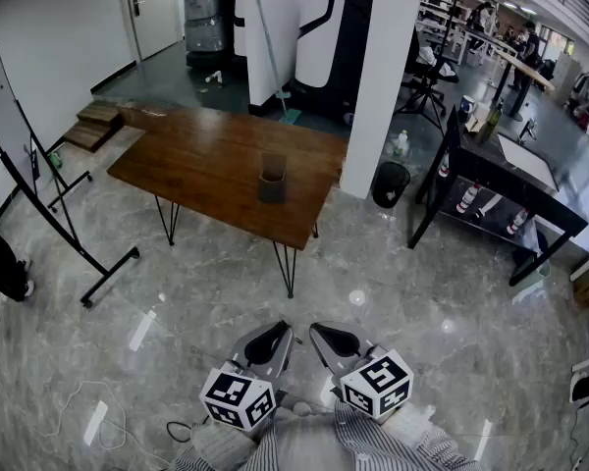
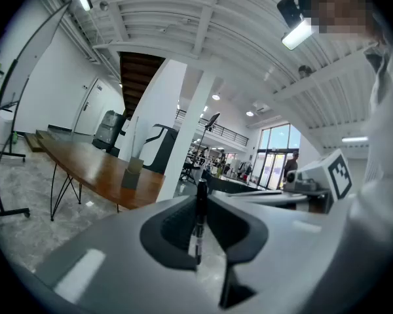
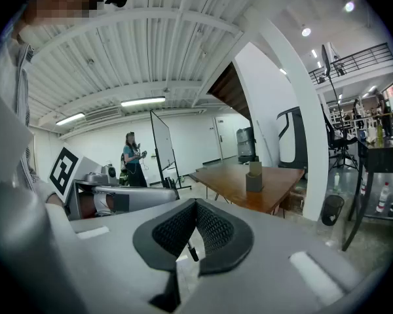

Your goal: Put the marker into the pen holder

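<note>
Plainly, the biggest thing in play is the wooden table [image 1: 206, 165], which in the head view stands at 12 o'clock from the person, well apart, with bare marble floor between. Both grippers sit low in that view, side by side. The left gripper [image 2: 200, 200] is at 9 o'clock of the right gripper [image 3: 196, 205].

The left claw is clamped on the marker. Its own view shows the pads pinching the dark barrel, which stands nearly upright with one end poking out at 12 o'clock and the rest hanging toward 6 o'clock. The right claw's tips are pressed together with nothing between them. A small dark stub shows low behind them, and I cannot tell what it is.

The pen holder [image 1: 272, 180], a dark squarish cup, stands upright on the table toward its near right part.

The marker [image 2: 198, 224] is the smallest piece, and it is well short of the holder. I judge it light, stiff and smooth-skinned, so a round barrel like this may swivel in the pads. A hold nearer mid-barrel would likely steady it. The holder looks light too, and a knock on its rim could tip it.
</note>
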`<control>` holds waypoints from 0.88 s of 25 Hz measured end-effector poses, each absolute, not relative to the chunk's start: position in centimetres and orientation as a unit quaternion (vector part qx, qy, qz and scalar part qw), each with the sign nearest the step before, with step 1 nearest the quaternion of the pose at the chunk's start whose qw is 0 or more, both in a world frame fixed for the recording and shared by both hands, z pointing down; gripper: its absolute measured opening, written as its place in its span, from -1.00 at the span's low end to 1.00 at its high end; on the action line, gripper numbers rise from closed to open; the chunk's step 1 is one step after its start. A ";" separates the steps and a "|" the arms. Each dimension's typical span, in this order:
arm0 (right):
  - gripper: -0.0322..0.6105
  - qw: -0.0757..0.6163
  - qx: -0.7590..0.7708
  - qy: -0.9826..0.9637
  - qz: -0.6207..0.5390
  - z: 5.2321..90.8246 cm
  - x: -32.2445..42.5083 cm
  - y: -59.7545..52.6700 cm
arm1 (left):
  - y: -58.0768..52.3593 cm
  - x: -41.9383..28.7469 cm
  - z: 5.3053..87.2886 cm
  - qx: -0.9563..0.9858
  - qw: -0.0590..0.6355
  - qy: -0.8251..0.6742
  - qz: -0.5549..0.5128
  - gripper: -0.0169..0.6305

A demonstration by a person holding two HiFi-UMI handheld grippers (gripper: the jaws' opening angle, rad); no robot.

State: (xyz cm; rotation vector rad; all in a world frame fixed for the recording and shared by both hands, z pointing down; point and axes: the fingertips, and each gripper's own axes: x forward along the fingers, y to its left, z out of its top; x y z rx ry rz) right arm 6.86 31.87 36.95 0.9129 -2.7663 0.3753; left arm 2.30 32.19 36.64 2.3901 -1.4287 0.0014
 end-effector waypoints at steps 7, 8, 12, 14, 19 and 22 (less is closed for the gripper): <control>-0.90 0.111 0.298 -0.938 0.136 38.7 6.8 29.6 | 29.9 2.6 39.2 0.835 0.206 -0.509 0.004 -0.81; -0.90 0.114 0.296 -0.939 0.136 38.8 6.6 29.1 | 29.4 2.4 39.4 0.834 0.209 -0.510 0.003 -0.81; -0.90 0.116 0.302 -0.936 0.139 39.4 6.4 26.4 | 26.6 1.5 39.9 0.831 0.212 -0.514 0.001 -0.81; -0.90 0.116 0.307 -0.934 0.145 40.0 6.3 24.5 | 24.7 1.0 40.2 0.831 0.212 -0.515 0.001 -0.81; -0.90 0.113 0.318 -0.929 0.153 40.5 4.5 18.8 | 19.0 -0.8 40.6 0.836 0.214 -0.505 0.006 -0.81; -0.90 0.109 0.324 -0.928 0.151 40.1 2.6 14.4 | 14.6 -2.6 40.4 0.840 0.213 -0.499 0.008 -0.81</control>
